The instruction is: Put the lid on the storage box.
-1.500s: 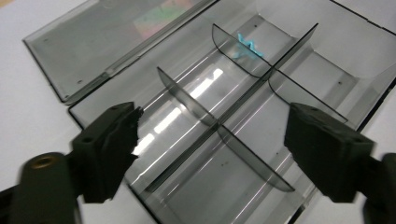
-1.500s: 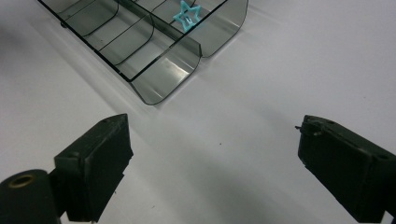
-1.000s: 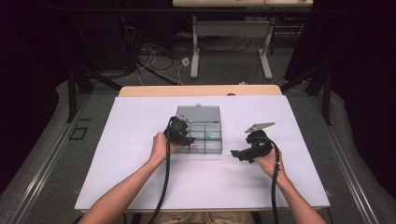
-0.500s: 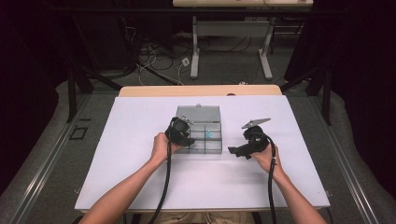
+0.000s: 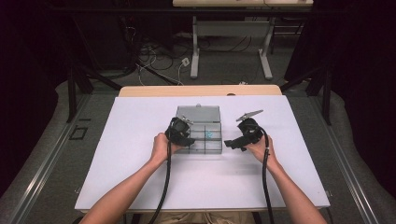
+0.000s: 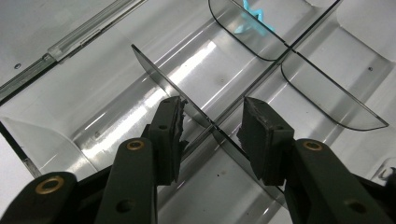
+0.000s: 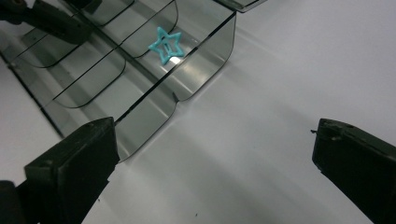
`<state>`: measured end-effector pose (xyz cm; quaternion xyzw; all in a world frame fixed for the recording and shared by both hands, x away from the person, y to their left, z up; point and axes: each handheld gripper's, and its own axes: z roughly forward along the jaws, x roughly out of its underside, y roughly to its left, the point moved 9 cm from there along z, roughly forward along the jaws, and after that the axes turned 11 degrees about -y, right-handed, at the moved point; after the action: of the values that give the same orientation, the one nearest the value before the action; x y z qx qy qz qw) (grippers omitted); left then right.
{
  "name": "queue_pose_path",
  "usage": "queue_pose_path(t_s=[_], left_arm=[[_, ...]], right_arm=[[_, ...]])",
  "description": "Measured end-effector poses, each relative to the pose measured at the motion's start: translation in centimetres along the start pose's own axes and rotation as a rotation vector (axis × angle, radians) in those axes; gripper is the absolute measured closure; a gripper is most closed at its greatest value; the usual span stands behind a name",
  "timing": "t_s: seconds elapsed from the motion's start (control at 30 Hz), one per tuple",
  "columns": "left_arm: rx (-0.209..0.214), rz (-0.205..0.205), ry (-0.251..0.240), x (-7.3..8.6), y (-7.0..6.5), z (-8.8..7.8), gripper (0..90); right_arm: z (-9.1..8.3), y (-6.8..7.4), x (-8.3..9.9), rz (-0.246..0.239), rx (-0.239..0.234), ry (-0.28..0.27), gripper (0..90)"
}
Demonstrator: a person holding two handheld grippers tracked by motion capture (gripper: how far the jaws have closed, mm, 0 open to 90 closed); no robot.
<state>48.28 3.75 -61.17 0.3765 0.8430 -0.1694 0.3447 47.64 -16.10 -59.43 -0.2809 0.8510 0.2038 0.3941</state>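
Observation:
A clear plastic compartment box point(image 5: 213, 150) lies mid-table with its lid point(image 5: 198, 112) raised at the far side. A small teal star point(image 5: 208, 134) rests in one compartment, also seen as star point(image 7: 164, 45) and star point(image 6: 254, 23). My left gripper point(image 5: 189, 140) reaches into the box's left part. Its jaws have just been closing and stand partly closed point(image 6: 212, 126) astride a thin dark divider point(image 6: 154, 70), with a gap left at the right pad point(image 6: 259, 140). My right gripper point(image 5: 229, 143) is just right of the box; its jaws have just been opening and stand wide point(image 7: 215, 149) over bare table.
The box sits on a white table top point(image 5: 140, 177) that runs well beyond it to the left, right and near side. The box's right wall point(image 7: 205, 65) lies just ahead of my right gripper's left jaw. Black cables trail from both grippers toward the near edge.
My right gripper has moved left, closer to the box's right side. The left hand and the box have stayed where they were.

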Motion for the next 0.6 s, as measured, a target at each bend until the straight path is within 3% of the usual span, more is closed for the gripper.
queue_pose_path(t_s=[0.03,0.1,0.2,0.3,0.43,0.6], left_arm=[[0.000,0.000,0.000,0.0,0.0,0.0,59.0],[0.000,0.000,0.000,0.0,0.0,0.0,59.0],[0.000,0.000,0.000,0.0,0.0,0.0,59.0],[0.000,-0.001,-0.001,0.0,0.0,0.0,59.0],[0.000,-0.001,-0.001,0.0,0.0,0.0,59.0],[0.001,-0.001,0.000,0.0,0.0,0.0,59.0]], right_arm=[[0.2,0.0,-0.1,0.015,-0.005,-0.002,0.0],[0.7,-0.5,-0.4,0.000,0.017,0.003,0.6],[1.0,-1.1,-1.0,-0.024,0.033,-0.016,9.6],[1.5,-1.4,-1.7,-0.017,0.042,-0.029,19.0],[2.4,-2.0,-2.4,-0.036,0.056,-0.034,39.1],[3.4,-2.4,-2.8,0.006,0.043,-0.007,67.5]])
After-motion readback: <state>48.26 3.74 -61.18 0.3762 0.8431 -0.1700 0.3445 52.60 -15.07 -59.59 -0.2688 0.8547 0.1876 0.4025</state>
